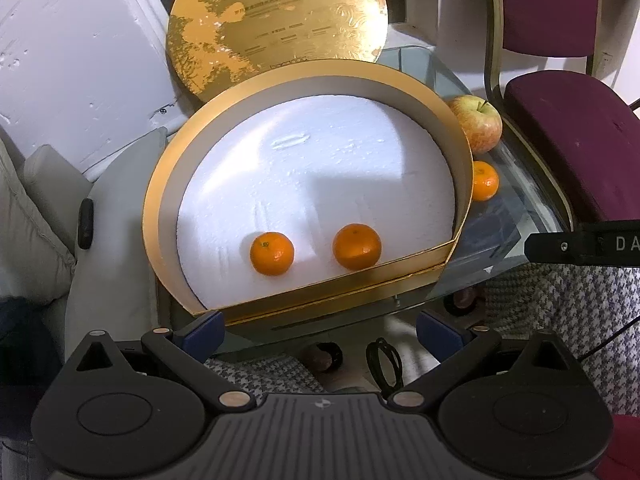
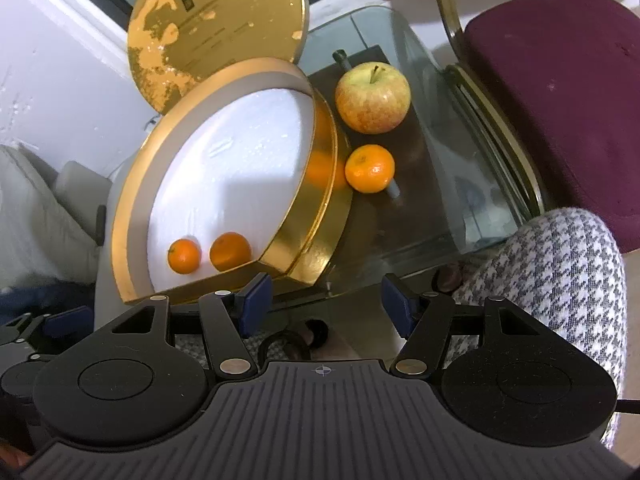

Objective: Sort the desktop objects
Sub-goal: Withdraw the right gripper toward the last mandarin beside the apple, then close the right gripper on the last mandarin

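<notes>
R tongs [image 2: 326,312] stand apart, nothing between the blue pads, pointing down past the near edge of the glass desk [image 2: 472,216]. L tongs [image 1: 320,330] also apart and empty, wider set, hanging just in front of the gold box [image 1: 160,208]. Key relation: the loose tangerine [image 2: 370,168] lies straight ahead of the R tongs and a bit right, on the desk just beside the box's outer wall; the apple [image 2: 373,97] sits further back along the same line, near the tangerine but apart from it. Both are round, so no long axis to line up with; approach angle looks free. From the L tongs that same fruit is far off to the right, half hidden behind the box rim, so R hand is clearly nearer & my guess is it takes the next pick. Inside the box, 2 tangerines already rest on the white foam liner [image 1: 320,168] near the front wall: 1 on the left [image 1: 272,253], 1 on the right [image 1: 356,246], close but not touching. Looks like 2 of 4 fruit are in. The round gold lid [image 1: 276,28] leans upright behind the box against a white wall. Desk top is clear glass over a dark shelf, slick, so fruit may roll if nudged. Maroon chair [image 2: 560,92] at the right; houndstooth fabric [image 2: 560,272] at the near right.
</notes>
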Demonstrator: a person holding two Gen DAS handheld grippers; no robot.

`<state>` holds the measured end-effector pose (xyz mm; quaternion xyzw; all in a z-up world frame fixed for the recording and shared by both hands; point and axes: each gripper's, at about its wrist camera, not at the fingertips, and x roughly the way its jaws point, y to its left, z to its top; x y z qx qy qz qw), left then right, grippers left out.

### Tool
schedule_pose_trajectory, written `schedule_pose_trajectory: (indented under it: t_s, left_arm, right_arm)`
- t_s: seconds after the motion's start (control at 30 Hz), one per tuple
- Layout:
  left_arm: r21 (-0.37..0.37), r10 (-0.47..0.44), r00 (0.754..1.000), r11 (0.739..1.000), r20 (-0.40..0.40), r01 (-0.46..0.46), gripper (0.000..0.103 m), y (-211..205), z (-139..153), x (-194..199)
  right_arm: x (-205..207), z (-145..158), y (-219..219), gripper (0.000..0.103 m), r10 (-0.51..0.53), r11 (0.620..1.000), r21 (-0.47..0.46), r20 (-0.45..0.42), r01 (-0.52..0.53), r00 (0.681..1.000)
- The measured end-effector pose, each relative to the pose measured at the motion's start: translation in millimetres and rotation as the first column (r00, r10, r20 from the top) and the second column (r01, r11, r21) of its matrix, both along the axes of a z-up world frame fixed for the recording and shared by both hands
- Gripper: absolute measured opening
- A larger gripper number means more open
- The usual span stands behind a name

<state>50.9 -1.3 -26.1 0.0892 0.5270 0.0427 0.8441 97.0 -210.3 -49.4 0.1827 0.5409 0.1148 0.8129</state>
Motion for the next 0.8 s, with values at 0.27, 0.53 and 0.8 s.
schedule_pose_trajectory:
  t_s: [0.27,0.53,0.8]
  left_arm:
    - [-0.002,0.02,1.0,1.0,-0.01,-0.02,0.102,3.9,-3.2,3.3]
    - [-0.005,0.052,0.998,0.999,-0.029,-0.053,0.102,10.0,-9.2,10.6]
    - [-0.006,0.067,0.997,0.998,-0.048,-0.067,0.102,15.6,-16.1,21.8]
  right_arm:
    - [3.7,-3.5,-0.9,0.066,-0.014,1.0,-0.002,0.005,0.014,1.0]
    - [23.2,-9.1,-7.2,0.066,-0.057,0.998,0.001,0.015,0.057,0.998]
    - [56.7,-26.6,-18.5,0.062,-0.132,0.991,0.012,-0.007,0.132,0.991]
